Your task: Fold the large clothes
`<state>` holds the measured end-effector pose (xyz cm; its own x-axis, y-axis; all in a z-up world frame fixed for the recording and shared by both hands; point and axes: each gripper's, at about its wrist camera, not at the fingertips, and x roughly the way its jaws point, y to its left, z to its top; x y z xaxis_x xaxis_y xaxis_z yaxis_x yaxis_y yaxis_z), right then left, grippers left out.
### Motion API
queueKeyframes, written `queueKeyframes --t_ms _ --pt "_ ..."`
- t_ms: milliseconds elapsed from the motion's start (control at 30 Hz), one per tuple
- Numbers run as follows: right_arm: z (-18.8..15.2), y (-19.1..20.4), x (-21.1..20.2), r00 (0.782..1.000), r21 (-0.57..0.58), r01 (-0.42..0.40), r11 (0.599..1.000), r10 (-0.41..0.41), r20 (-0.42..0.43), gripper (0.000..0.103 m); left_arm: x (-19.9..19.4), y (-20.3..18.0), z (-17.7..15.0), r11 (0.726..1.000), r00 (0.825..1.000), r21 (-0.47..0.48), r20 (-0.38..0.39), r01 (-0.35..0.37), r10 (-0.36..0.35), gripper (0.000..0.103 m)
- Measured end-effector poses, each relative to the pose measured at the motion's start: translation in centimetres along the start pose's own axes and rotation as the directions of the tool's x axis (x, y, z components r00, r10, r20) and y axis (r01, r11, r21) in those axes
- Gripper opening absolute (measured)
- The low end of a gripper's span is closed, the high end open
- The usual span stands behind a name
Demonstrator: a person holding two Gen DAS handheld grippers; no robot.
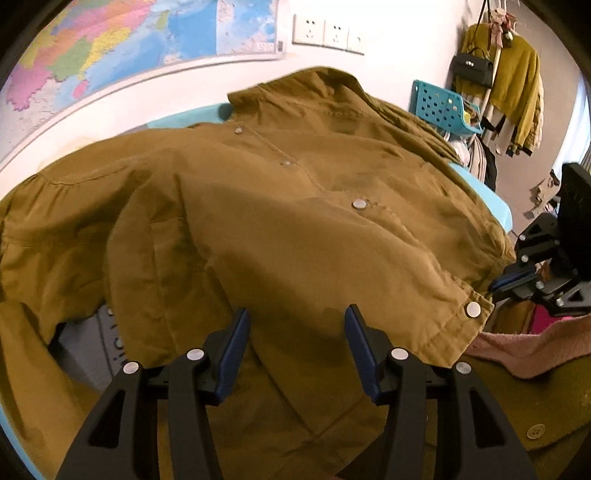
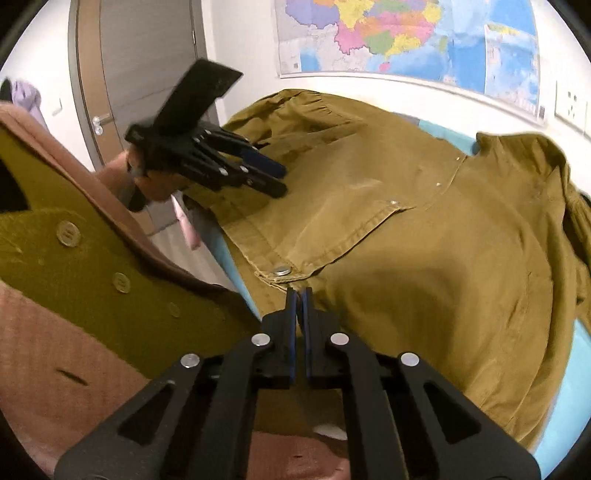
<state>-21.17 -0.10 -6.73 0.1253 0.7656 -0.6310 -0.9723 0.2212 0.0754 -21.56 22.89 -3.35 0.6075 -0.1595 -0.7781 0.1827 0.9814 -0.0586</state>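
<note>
An olive-brown jacket (image 1: 280, 206) with metal snaps lies spread front up on a light blue table (image 1: 495, 199), collar toward the wall. My left gripper (image 1: 295, 314) stands open just above the lower front of the jacket, with cloth under its fingers but nothing pinched. In the right wrist view the left gripper (image 2: 282, 181) hovers over the jacket's (image 2: 424, 258) far left part. My right gripper (image 2: 299, 291) is shut on the hem edge just below the bottom snap (image 2: 282, 270). In the left wrist view the right gripper (image 1: 495, 285) sits at that same hem corner.
A wall map (image 1: 110, 48) and sockets (image 1: 325, 31) are behind the table. A blue perforated basket (image 1: 443, 107) and a rack of hanging clothes (image 1: 513, 81) stand at the right. A door (image 2: 140, 74) is at the left. The person's olive and pink sleeve (image 2: 74, 266) is close by.
</note>
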Motion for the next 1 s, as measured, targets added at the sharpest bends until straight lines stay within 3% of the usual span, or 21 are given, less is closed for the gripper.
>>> queueKeyframes --t_ms 33,100,200,267,300,333,533,633,767,1000 --pt "0.2 -1.0 -0.9 0.999 0.036 0.022 0.999 -0.024 0.031 0.007 0.1 -0.1 0.2 1.0 1.0 0.007 -0.001 0.003 -0.003 0.053" --pt "0.3 -4.2 -3.7 0.991 0.169 0.008 0.986 -0.031 0.133 0.027 0.2 -0.3 0.7 1.0 1.0 0.015 0.006 0.011 -0.011 0.054" --pt "-0.4 -8.6 -7.2 0.957 0.349 0.1 0.932 -0.187 0.223 0.053 -0.1 -0.4 1.8 1.0 0.999 0.023 0.04 0.019 -0.02 0.057" --pt "-1.6 -11.7 -9.0 0.912 0.491 0.202 0.847 -0.345 0.222 0.059 -0.1 -0.4 2.6 0.999 0.997 0.029 0.064 0.031 -0.033 0.059" --pt "-2.2 -12.8 -9.5 0.899 0.543 0.211 0.813 -0.379 0.219 0.06 0.0 -0.4 3.1 0.999 0.997 0.028 0.07 0.036 -0.038 0.059" --pt "-3.1 -14.7 -10.3 0.876 0.633 0.208 0.746 -0.43 0.219 0.061 0.1 -0.4 3.6 0.999 0.996 0.029 0.074 0.044 -0.046 0.059" --pt "-6.4 -20.0 -10.5 0.839 0.818 0.118 0.563 -0.496 0.221 0.069 2.4 -0.3 8.1 0.995 0.992 0.011 0.077 0.095 -0.096 0.059" --pt "-7.0 -20.8 -10.0 0.834 0.842 0.091 0.531 -0.503 0.227 0.069 4.4 -0.7 10.8 0.998 0.997 0.011 0.042 0.068 -0.069 0.059" --pt "-7.1 -21.0 -10.1 0.822 0.845 0.13 0.518 -0.533 0.2 0.07 6.2 -1.4 13.0 0.998 0.998 -0.017 0.009 0.056 -0.056 0.059" --pt "-7.6 -21.2 -11.2 0.805 0.842 0.189 0.506 -0.571 0.163 0.071 7.7 -3.0 14.4 0.999 0.999 -0.041 -0.021 0.037 -0.037 0.059"
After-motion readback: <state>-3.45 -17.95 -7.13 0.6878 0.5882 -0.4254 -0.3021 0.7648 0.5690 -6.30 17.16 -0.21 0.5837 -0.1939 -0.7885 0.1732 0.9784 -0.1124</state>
